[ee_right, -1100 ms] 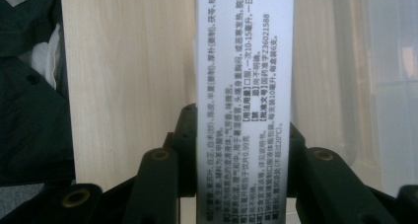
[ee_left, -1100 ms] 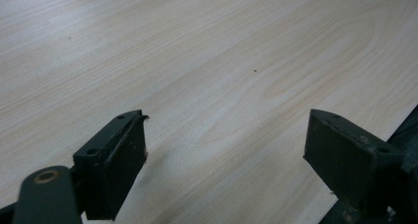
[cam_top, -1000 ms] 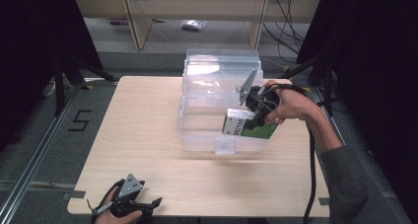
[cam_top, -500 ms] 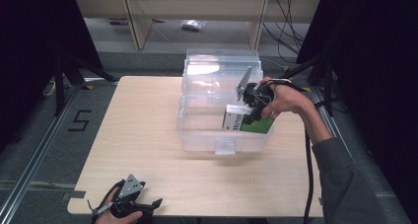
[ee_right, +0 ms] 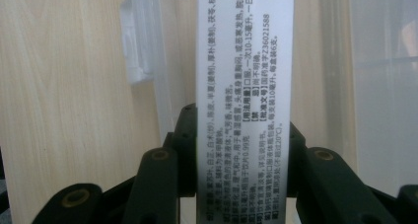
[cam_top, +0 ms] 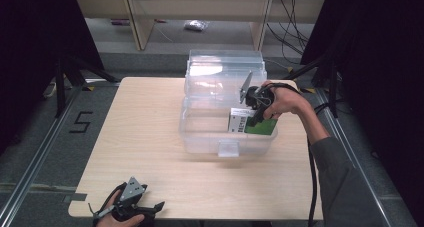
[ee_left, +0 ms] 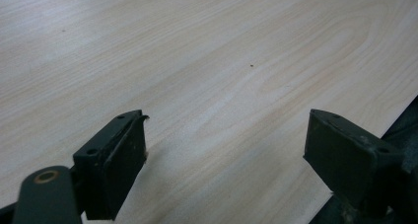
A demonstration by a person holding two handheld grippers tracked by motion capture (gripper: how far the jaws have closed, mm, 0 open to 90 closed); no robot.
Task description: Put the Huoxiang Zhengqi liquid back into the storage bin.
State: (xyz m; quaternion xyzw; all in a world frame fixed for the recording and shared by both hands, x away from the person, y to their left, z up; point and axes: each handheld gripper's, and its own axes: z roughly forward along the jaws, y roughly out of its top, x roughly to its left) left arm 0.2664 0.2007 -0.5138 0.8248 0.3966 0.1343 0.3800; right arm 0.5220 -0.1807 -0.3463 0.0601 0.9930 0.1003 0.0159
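**Desk:** What's nearest the camera?

**Operator:** At the table's (cam_top: 150, 137) near edge, my left gripper (cam_top: 131, 203) rests in my hand, idle. In the left gripper view its jaws stand wide apart over bare wood, holding nothing.

**Desk:** And farther out?

**Operator:** Past the middle of the table sits the clear plastic bin (cam_top: 227, 146), its lid (cam_top: 225, 69) tipped up at the back. My right gripper (cam_top: 254, 118) reaches in over the bin's right side, jaws clamped on a green-and-white medicine box (cam_top: 250, 125). The box sits low inside the bin at its right end; I can't tell whether it touches the floor of it. The right gripper view shows the box's white printed panel (ee_right: 244, 95) pinched between the two pads, the bin's clear wall beside it.

**Desk:** What could go wrong from here?

**Operator:** By my judgement, the grip is narrow, on one end of the carton. Let go while it hangs above the floor and it may tip onto a face I don't want. Pulling out carelessly, I could catch the wall or the upright lid and shove the light bin across the table.
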